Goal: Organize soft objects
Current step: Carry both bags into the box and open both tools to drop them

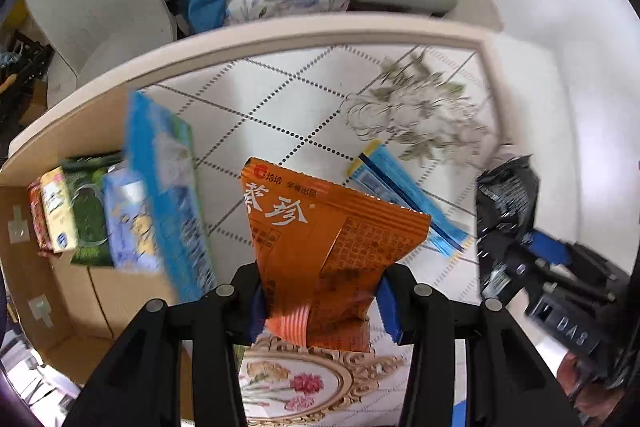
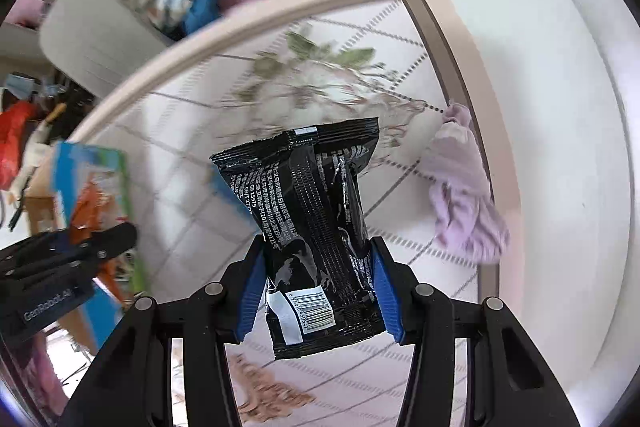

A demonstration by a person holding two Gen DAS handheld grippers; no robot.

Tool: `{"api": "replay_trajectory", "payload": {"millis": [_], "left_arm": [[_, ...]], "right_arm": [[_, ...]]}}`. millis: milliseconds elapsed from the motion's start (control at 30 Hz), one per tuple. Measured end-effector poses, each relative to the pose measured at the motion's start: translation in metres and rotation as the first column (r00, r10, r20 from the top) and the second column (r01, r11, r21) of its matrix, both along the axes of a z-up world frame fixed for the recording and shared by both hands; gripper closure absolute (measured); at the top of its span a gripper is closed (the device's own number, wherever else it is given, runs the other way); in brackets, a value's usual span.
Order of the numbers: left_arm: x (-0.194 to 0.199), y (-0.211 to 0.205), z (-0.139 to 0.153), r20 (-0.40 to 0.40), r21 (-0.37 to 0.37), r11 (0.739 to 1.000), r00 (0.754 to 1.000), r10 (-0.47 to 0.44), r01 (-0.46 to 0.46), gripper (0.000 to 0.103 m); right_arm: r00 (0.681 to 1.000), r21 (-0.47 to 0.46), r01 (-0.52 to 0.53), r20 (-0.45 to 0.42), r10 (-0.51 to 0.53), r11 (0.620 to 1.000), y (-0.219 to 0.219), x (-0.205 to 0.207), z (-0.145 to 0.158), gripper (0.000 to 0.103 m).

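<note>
Several packets already stand in the cardboard box (image 1: 60,291) at lower left. The left gripper (image 1: 320,303) clamps an orange packet (image 1: 320,247) mid-frame; the right gripper (image 2: 316,291) grips a black packet (image 2: 312,227). A blue packet (image 1: 408,203) and what looks like a lilac cloth (image 2: 464,195) remain on the table.

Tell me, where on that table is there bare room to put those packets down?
Free: the checked cloth between the cardboard box and the blue wrapper, up to the far rim. Also between that wrapper and the lilac cloth. Crowded: the box, packed with packets.
</note>
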State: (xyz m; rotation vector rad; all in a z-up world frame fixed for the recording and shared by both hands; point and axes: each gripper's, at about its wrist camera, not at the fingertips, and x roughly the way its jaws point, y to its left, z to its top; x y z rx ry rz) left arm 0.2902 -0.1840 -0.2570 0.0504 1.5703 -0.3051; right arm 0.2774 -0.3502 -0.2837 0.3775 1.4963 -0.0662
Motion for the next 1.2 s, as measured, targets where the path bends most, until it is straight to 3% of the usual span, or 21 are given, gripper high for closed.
{"api": "replay_trajectory", "payload": {"millis": [233, 467, 767, 1000, 1200], "left_arm": [[-0.012, 0.094, 0.068, 0.085, -0.051, 0.998, 0.996, 0.034, -0.029, 0.061], [-0.022, 0.205, 0.082, 0.126, 0.012, 0.995, 0.987, 0.099, -0.101, 0.061], [-0.015, 0.309, 0.032, 0.046, 0.054, 0.977, 0.978, 0.206, -0.208, 0.061], [-0.004, 0.334, -0.031, -0.080, 0.040, 0.976, 0.973, 0.219, -0.216, 0.061], [-0.004, 0.336, -0.054, -0.131, -0.003, 0.975, 0.966, 0.221, -0.223, 0.059]], "right_arm": [[0.996, 0.080, -0.037, 0.083, 0.030, 0.996, 0.082, -0.047, 0.067, 0.051], [0.988, 0.153, -0.108, 0.126, 0.089, 0.982, 0.208, -0.061, 0.094, 0.051], [0.987, 0.138, -0.158, 0.059, 0.151, 0.978, 0.337, -0.038, 0.047, 0.051], [0.987, 0.111, -0.159, 0.002, 0.160, 0.981, 0.375, -0.022, -0.003, 0.051], [0.987, 0.109, -0.155, -0.023, 0.159, 0.982, 0.382, -0.015, -0.034, 0.049]]}}
